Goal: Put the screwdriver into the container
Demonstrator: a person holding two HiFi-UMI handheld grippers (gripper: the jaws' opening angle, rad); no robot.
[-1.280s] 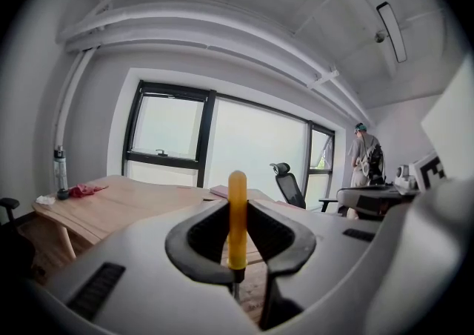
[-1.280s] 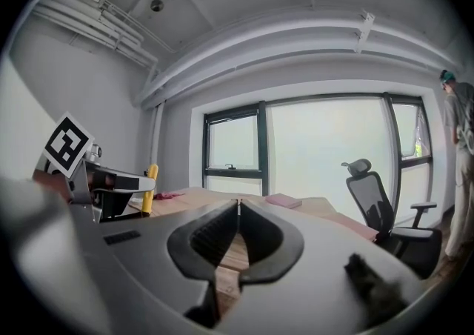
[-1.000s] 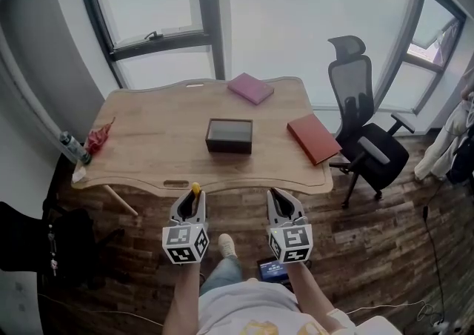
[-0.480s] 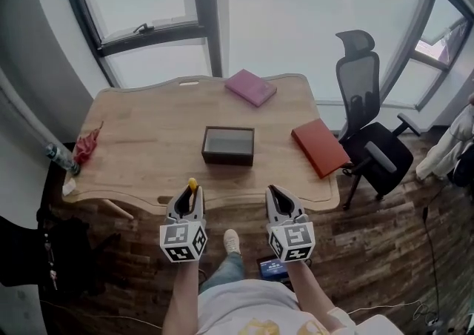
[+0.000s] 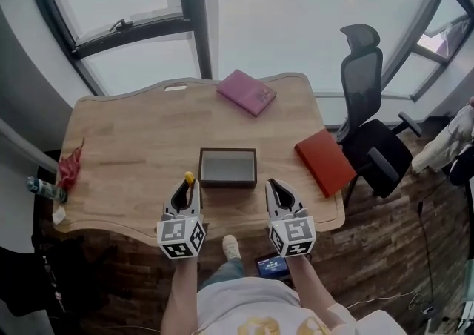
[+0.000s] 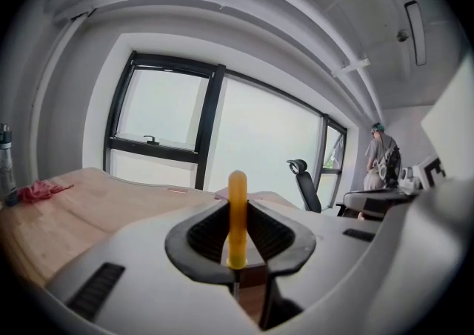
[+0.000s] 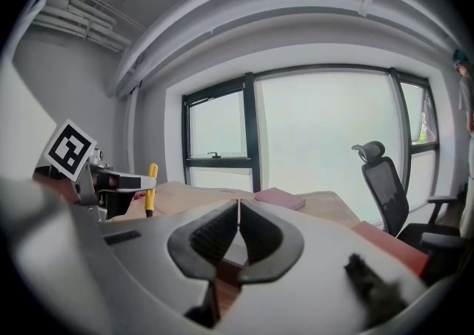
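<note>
My left gripper (image 5: 187,190) is shut on the screwdriver (image 5: 189,178); its yellow handle (image 6: 237,215) stands upright between the jaws, and the thin metal shaft shows just below them. The screwdriver also shows from the side in the right gripper view (image 7: 150,189). The dark, open rectangular container (image 5: 227,167) sits on the wooden table (image 5: 133,148), just beyond and between the two grippers. My right gripper (image 5: 277,193) hangs over the table's near edge, jaws shut with nothing between them (image 7: 238,226).
A pink book (image 5: 246,92) lies at the table's far side and a red book (image 5: 325,161) at its right edge. A black office chair (image 5: 374,141) stands to the right. A red cloth (image 5: 69,170) and a bottle (image 5: 44,189) are at the left.
The view has moved forward: the table and container now lie closer under both grippers, which have come from the floor side to the table's near edge. The grip on the screwdriver is unchanged.
</note>
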